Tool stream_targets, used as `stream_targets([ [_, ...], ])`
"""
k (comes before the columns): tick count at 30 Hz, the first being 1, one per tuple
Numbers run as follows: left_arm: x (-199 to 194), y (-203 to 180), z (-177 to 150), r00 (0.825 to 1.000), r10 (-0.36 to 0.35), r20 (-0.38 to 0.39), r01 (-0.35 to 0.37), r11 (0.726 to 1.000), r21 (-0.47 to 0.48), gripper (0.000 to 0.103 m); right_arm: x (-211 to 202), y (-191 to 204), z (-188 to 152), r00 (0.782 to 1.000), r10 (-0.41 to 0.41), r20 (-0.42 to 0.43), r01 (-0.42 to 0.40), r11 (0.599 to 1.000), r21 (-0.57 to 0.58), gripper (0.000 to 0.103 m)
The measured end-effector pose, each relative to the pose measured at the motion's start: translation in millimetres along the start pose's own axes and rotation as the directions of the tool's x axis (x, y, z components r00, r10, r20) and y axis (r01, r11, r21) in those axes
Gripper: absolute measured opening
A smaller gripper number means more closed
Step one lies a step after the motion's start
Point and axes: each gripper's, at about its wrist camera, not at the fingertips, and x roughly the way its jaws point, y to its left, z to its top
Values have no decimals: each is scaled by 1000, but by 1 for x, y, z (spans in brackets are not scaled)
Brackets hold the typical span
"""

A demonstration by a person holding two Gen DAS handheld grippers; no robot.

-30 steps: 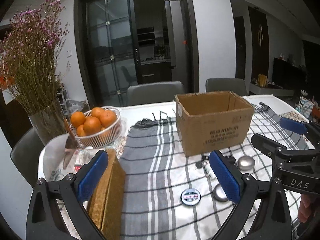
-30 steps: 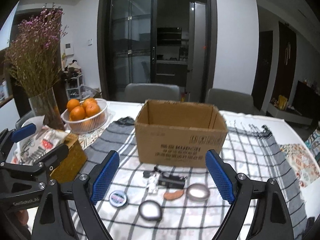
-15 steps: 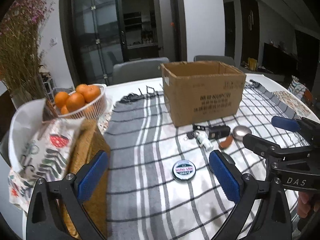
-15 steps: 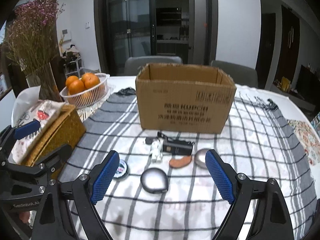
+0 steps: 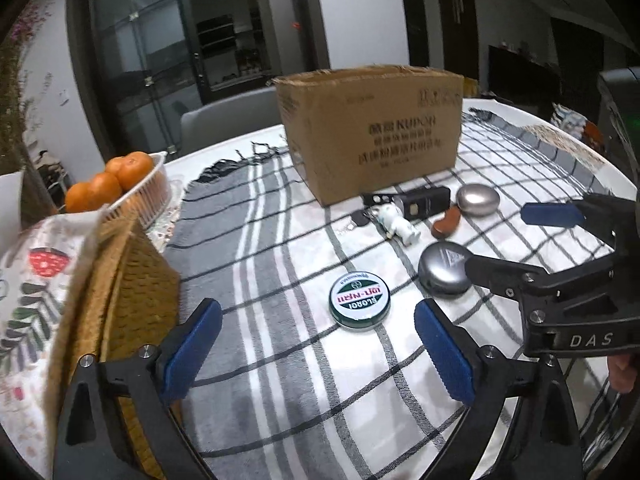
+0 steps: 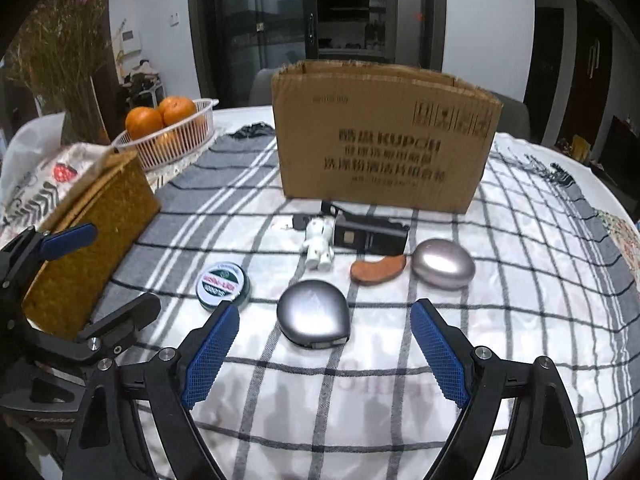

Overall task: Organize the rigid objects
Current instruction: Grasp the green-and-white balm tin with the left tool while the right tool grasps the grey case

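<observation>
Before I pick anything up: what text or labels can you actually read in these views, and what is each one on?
"KUPOH", with blurred Chinese lines under it: front of the cardboard box.
"DAS": body of the right gripper, seen from the left wrist.
Round tin: green and white lid with red lettering, upside down here, too blurred to read.
Left gripper: faint print on its body, unreadable.

Green-white tin (image 5: pixel 359 300) between spread jaws

tin (image 6: pixel 222 287) left of case (image 6: pixel 313 313), box (image 6: pixel 382 136) behind
</observation>
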Motion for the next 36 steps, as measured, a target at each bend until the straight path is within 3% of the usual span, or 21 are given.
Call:
stream_targets([
  [20,59,-1,-6,991,-87,-98,91,995,32,93,56,-8,-9,994,0,-112,-2,1000,-20,86],
  [31,80,-3,-1,980,-142,-138,144,990,5,85,74,-12,-7,988,37,-147,-39,999,-7,75],
  [36,88,-5,2,975,-150,-162,149,989,-17,70,75,-15,-5,990,36,-135,-36,999,-4,66],
])
